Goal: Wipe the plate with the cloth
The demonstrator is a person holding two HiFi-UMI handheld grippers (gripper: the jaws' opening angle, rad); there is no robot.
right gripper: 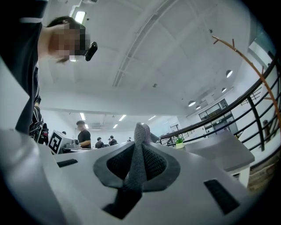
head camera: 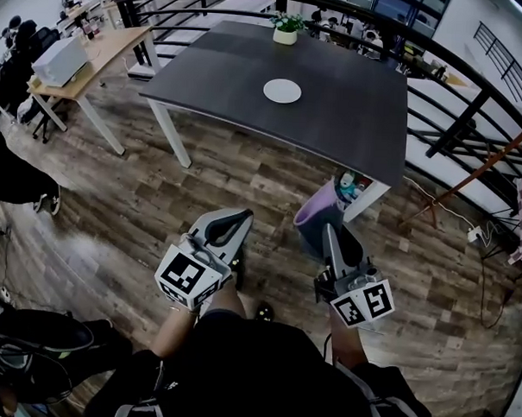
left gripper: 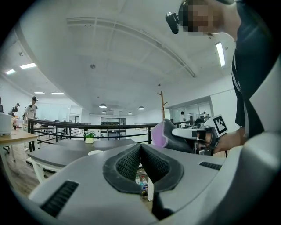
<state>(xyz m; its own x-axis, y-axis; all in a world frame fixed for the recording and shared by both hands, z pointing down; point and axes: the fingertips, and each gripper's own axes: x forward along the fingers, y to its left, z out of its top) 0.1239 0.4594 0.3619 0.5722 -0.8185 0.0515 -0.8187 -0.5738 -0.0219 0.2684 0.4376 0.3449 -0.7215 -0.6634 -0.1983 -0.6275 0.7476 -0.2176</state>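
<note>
Lilac cloth (head camera: 313, 216) clamped in right tongs (head camera: 329, 229), left tongs (head camera: 242, 215) closed empty, white plate (head camera: 282, 91) well ahead on table (head camera: 351, 121), between both.

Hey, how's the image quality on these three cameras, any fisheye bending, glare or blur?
Head view: strong fisheye, the railing bows and the corners go dark, though the plate stays sharp. Left gripper view: a ceiling light blows out white. Right gripper view: same bending, and the cloth, close to the lens, looks soft.

The lilac cloth (head camera: 317, 216) hangs bunched, pinched in the right gripper (head camera: 328, 230); the white round plate (head camera: 282, 91) lies flat, well ahead of it.
</note>
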